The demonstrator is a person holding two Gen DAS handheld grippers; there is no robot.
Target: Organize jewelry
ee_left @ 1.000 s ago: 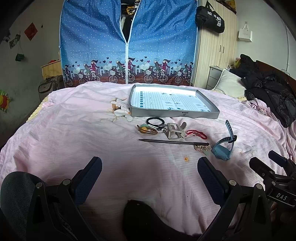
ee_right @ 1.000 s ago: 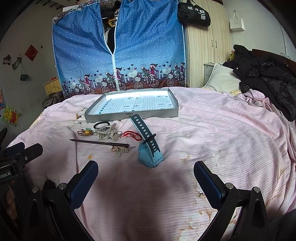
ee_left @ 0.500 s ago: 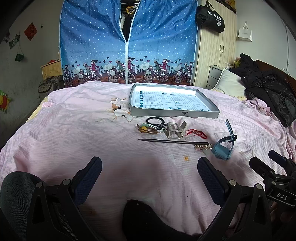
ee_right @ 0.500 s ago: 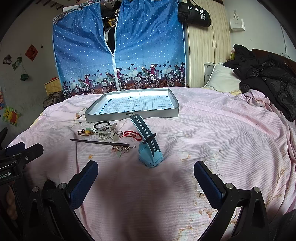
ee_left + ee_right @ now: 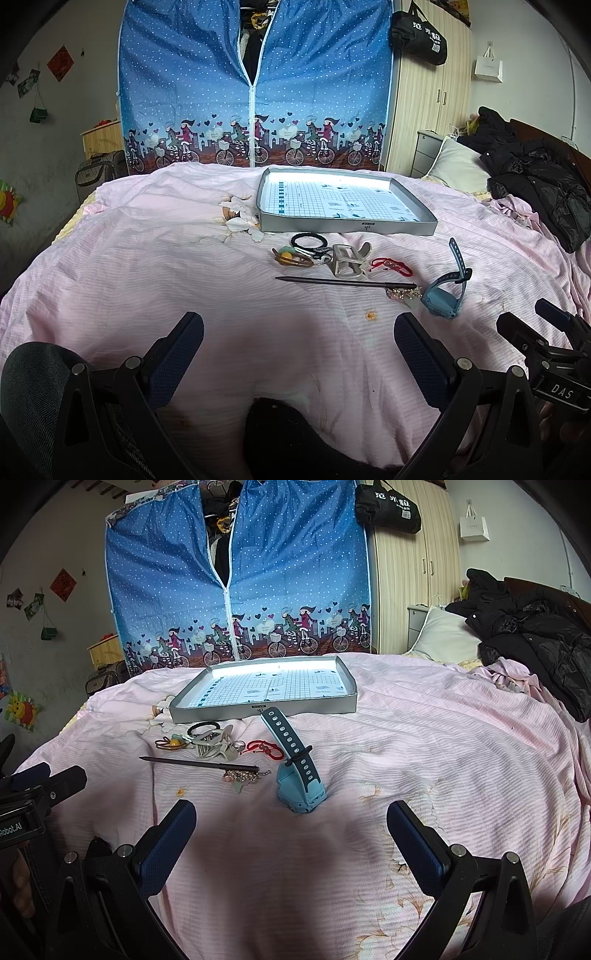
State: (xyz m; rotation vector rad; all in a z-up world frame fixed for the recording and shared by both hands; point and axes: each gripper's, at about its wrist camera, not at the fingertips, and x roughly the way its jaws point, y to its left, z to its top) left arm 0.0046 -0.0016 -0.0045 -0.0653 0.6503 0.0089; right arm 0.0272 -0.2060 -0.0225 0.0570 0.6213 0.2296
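Two grippers hang low over a pink bedspread (image 5: 147, 266), both with fingers spread wide apart and nothing between them. The landmark for everything is the shallow grey tray (image 5: 347, 226) with a grid-printed floor, lying on the bedspread in front of a blue dotted wardrobe cover (image 5: 255, 85).

Going left to right in the left wrist view: the left gripper (image 5: 299, 350) sits well short of the tray, its blue pads open over bare cloth. Just in front of the tray's near wall lies a black hair tie (image 5: 308, 242), and nearer the camera than that a brown cord piece with a yellow-green bead (image 5: 290, 257). To the right of these is a pale grey hair claw (image 5: 349, 260), then a red cord bracelet (image 5: 391, 266). A long dark hair stick (image 5: 343, 283) lies crosswise, farther from the tray than the claw, with a small cluster of pinkish charms (image 5: 402, 294) at its right end. Right of that stands a light blue watch (image 5: 443, 299), its dark strap rising upward, well apart from the tray's near right corner.

The right gripper (image 5: 291, 834) hovers just short of the watch (image 5: 301, 790), not touching it. Dark clothes (image 5: 535, 635) are heaped far right of the tray.
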